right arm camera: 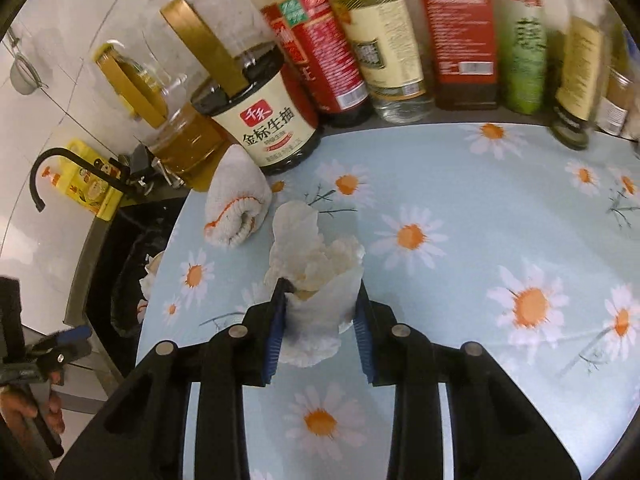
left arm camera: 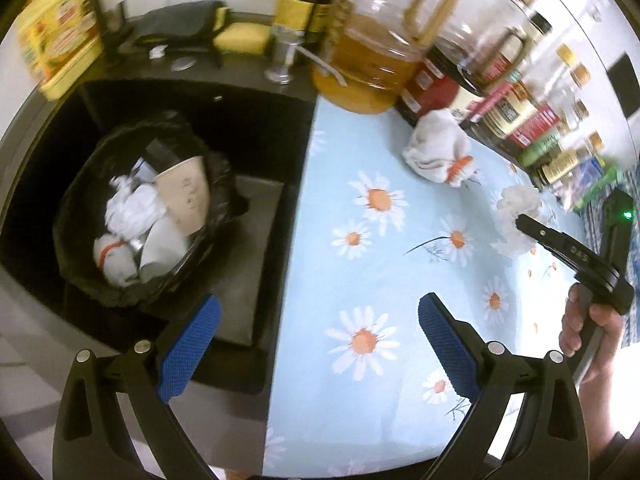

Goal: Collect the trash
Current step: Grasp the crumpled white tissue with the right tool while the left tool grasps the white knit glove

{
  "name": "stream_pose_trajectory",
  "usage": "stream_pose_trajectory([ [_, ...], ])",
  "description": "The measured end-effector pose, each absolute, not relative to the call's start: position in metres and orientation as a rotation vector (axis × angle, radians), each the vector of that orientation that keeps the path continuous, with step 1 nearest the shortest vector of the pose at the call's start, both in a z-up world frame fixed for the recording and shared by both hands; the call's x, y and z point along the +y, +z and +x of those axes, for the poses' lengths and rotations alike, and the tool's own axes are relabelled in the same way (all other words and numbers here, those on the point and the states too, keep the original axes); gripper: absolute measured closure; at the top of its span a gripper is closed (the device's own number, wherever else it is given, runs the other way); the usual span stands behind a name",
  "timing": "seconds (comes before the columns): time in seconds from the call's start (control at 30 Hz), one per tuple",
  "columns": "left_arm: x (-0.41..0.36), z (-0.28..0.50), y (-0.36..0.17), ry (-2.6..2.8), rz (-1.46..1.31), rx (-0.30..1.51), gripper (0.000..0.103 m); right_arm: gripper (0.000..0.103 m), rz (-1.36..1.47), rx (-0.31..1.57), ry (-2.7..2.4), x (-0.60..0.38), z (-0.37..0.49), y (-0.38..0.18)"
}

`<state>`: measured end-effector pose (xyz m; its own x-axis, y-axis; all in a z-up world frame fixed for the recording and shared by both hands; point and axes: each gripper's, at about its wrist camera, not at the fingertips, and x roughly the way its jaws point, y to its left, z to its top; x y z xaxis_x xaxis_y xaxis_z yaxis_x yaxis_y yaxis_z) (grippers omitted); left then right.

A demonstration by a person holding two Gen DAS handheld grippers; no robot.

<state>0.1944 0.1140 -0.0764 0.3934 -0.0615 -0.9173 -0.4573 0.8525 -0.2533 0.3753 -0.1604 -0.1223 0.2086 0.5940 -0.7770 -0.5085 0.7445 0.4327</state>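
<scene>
Left gripper (left arm camera: 318, 344) hangs with jaws wide apart and nothing between them, over the left edge of the worktop (left arm camera: 400, 280), where the daisy cloth ends. Past that edge, lower down, a bin (left arm camera: 140, 208) lined in black holds crumpled paper and a cup. On the cloth near the back edge lies a rolled towel (right arm camera: 236, 208), in front of a row of bottles (right arm camera: 400, 48). Right gripper (right arm camera: 320, 312) is clamped on a crumpled tissue (right arm camera: 316, 276), held above the cloth

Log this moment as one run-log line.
right gripper: shut on crumpled tissue | left gripper: open, empty | trash bin: part full
</scene>
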Motion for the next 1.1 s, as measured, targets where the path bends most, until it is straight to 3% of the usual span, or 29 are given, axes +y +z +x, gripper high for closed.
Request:
stream_pose_trajectory([
  [1.1, 0.028, 0.391, -0.111, 0.109, -0.095, 1.240, 0.007, 0.070, 0.169, 1.090, 0.758, -0.294, 0.303, -0.121],
])
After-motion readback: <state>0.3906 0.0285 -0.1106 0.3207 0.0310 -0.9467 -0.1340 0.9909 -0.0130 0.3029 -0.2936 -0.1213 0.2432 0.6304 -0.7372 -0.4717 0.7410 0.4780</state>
